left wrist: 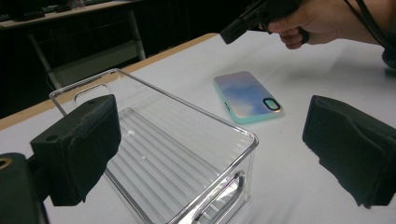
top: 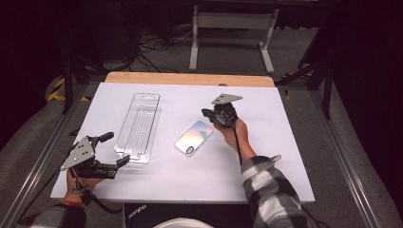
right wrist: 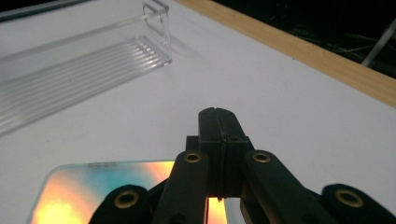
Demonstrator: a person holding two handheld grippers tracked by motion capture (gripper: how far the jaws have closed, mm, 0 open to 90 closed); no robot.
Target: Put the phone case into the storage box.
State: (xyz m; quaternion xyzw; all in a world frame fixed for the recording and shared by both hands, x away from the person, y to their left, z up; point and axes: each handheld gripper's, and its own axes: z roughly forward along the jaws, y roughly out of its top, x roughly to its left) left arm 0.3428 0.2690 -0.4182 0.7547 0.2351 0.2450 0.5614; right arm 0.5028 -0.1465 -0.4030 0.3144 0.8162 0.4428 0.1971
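White tabletop [top: 285,142]: clear tray [top: 138,127] beside phone case [top: 194,137]; right tool [top: 205,114] together, left tool [top: 119,149] apart.

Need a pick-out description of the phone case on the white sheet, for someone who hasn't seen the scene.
Find the white sheet covering the table. Near its middle, right of the long clear plastic tray, lies the phone case, flat and at an angle. It is the sole coloured item: iridescent pastel back, mint edge, black-rimmed camera cutout.

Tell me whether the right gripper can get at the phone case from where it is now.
Probably yes. The right gripper hangs just past the far end of the phone case, with bare table around it and nothing between. But its jaws are shut, so they would have to open first.
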